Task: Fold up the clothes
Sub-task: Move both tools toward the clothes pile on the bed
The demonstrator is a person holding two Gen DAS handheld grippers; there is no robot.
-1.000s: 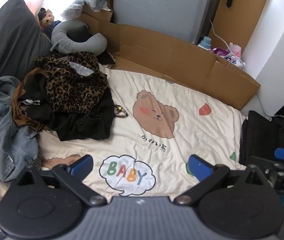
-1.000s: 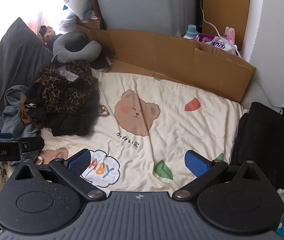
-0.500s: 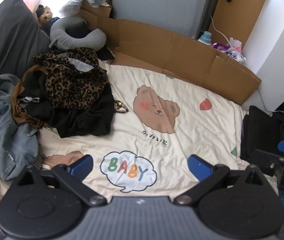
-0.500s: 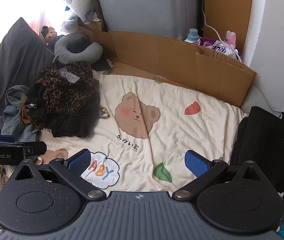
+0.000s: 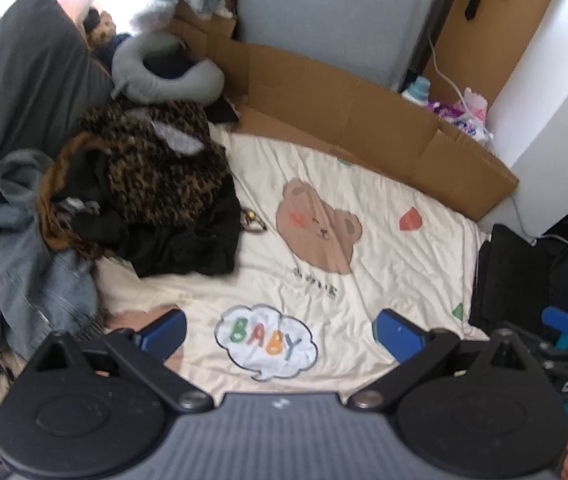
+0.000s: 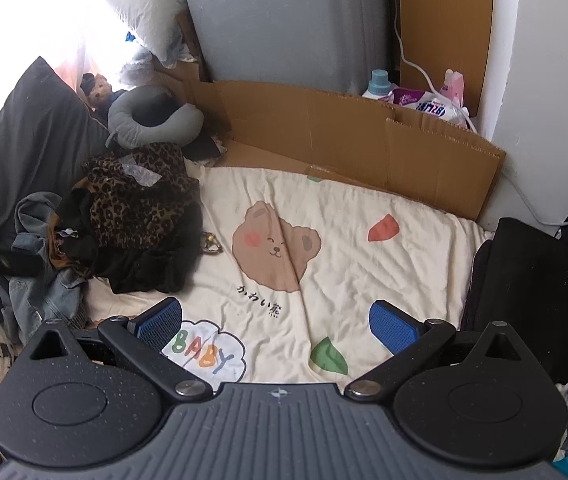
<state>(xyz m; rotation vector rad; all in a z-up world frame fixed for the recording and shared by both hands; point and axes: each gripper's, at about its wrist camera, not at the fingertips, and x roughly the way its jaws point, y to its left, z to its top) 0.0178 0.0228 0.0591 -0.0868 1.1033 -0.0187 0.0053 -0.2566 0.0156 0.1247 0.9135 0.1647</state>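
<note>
Though partly buried, denim jacket half-hidden

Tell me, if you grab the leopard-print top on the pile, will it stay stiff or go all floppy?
Probably floppy: the leopard-print top lies crumpled and draped over black clothes. It looks fuzzy, so likely grippy, not slippery. It may drag the tangled clothes beneath along.

A cream bear-print blanket covers the bed. Brown cardboard stands along its far edge, with a blue-capped bottle and a detergent bag behind it. A grey neck pillow lies beside a dark cushion.
</note>
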